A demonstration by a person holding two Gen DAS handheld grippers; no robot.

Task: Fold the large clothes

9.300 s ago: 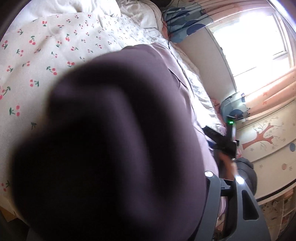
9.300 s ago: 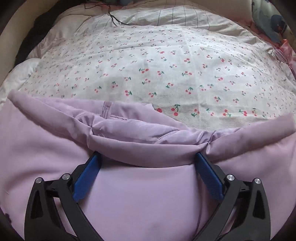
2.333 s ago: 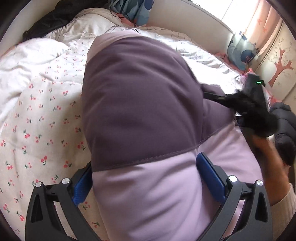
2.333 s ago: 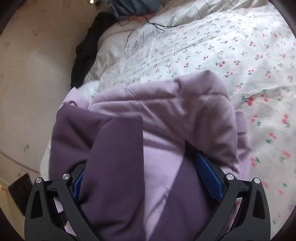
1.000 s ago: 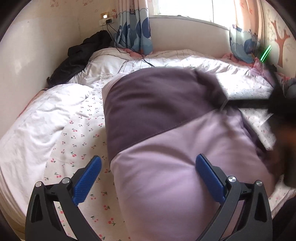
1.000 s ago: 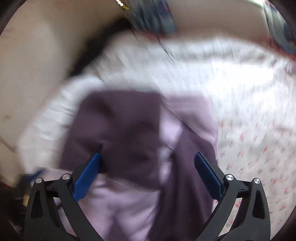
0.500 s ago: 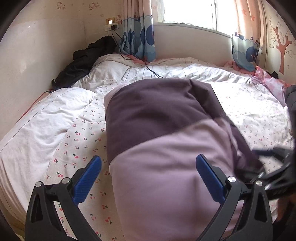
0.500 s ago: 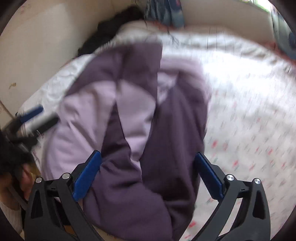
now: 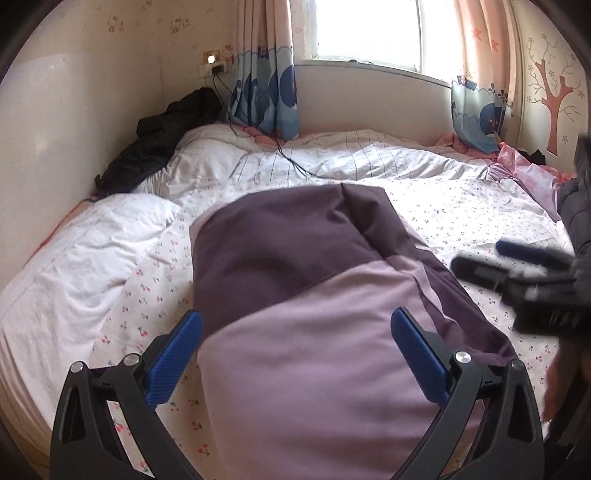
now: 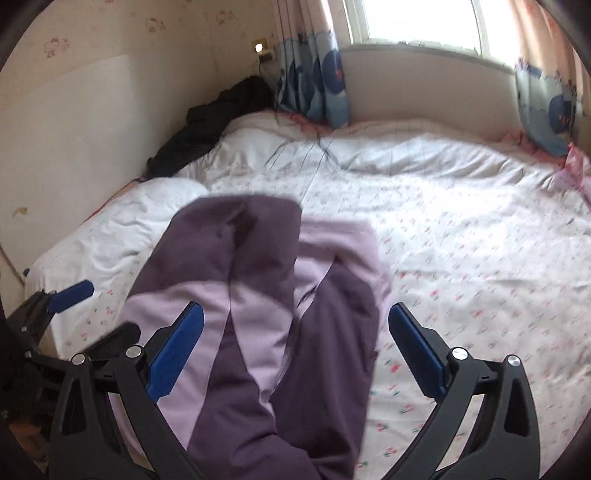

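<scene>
The jacket (image 9: 314, 314), folded purple and lilac, is lying on the bed (image 9: 461, 221), on its cherry-print sheet. The left gripper (image 9: 297, 354) and right gripper (image 10: 295, 341) are hovering above it, fingers spread wide, gripping nothing.

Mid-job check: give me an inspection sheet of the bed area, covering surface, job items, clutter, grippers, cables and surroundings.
Surface: cherry-print bedsheet, rumpled white duvet at the left.
Job's things: two-tone purple garment lying folded on the bed.
Clutter: black garment in the far corner, pink fabric at the right.
Grippers: left gripper open, empty; right gripper open, empty.
Cables: black cable running from the wall socket across the bedding.
Surroundings: window, patterned curtains.
</scene>
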